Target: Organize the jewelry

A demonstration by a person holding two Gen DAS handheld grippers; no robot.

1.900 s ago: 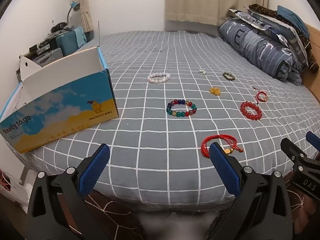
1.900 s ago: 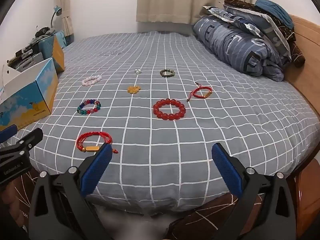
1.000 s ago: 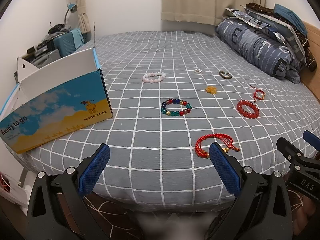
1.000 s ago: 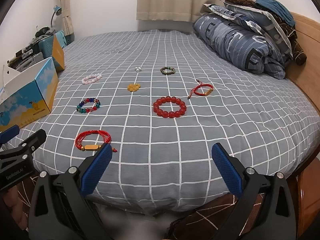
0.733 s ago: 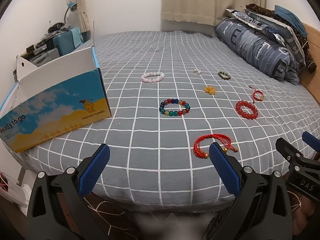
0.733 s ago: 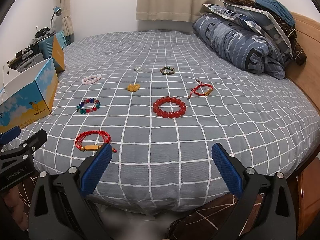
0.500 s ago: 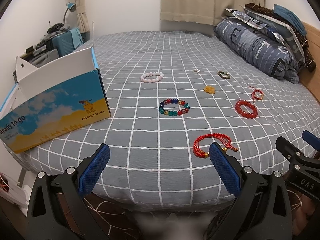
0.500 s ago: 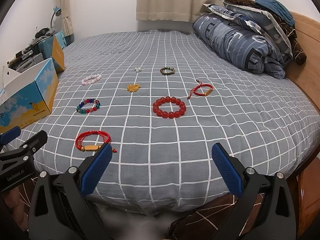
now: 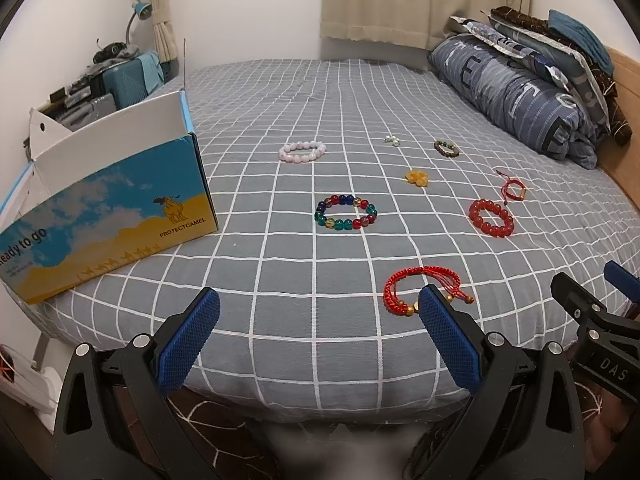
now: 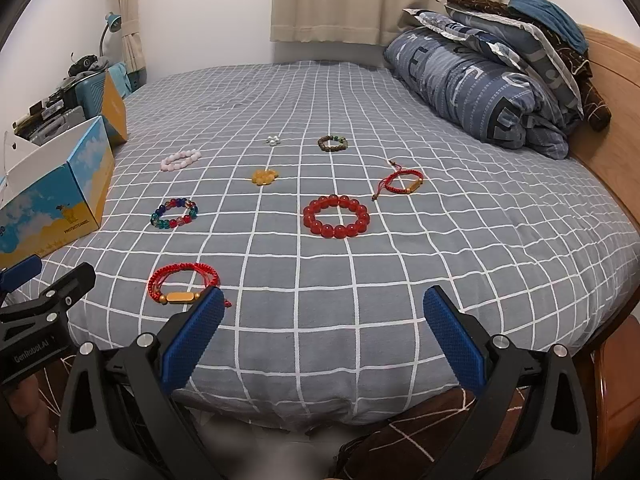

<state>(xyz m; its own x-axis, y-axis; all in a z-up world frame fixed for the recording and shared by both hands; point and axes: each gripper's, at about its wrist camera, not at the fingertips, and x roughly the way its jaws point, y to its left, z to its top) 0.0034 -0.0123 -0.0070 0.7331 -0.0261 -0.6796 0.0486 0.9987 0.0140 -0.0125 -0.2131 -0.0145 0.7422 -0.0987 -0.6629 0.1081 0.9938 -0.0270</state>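
Eight jewelry pieces lie spread on the bed (image 9: 280, 320), none in the open box (image 9: 120, 200) at the left edge. Nothing picked yet.

Left gripper (image 9: 316, 320) and right gripper (image 10: 320, 316): both spread wide, empty, hovering off the near edge of the bed, not touching anything.

Layout, near to far:
- red cord bracelet (image 9: 420, 288), nearest, just past the left gripper's right finger
- multicolour bead bracelet (image 9: 346, 213), centre
- red bead bracelet (image 10: 336, 216), right of centre
- thin red cord bracelet (image 10: 398, 184) with a tube charm, further right
- yellow flower charm (image 10: 264, 176), pink bead bracelet (image 9: 303, 151), dark bead bracelet (image 10: 332, 143), small pearl piece (image 10: 273, 140) at the far end

Handling, my read: all light. Bead rings are probably elastic-strung, smooth and round, so they could roll or squirt out of a flat pinch; pinch across one side of the ring, not over the whole loop. Cord ones are limp and will dangle; take the gold bar on the near one as the stiffest point. The mattress is soft, so pressing down will sink.

Orientation: all loops lie flat. Near cord bracelet's gold bar runs roughly left-right, loose tail ends toward the right. Thin cord bracelet's tail points far-left.
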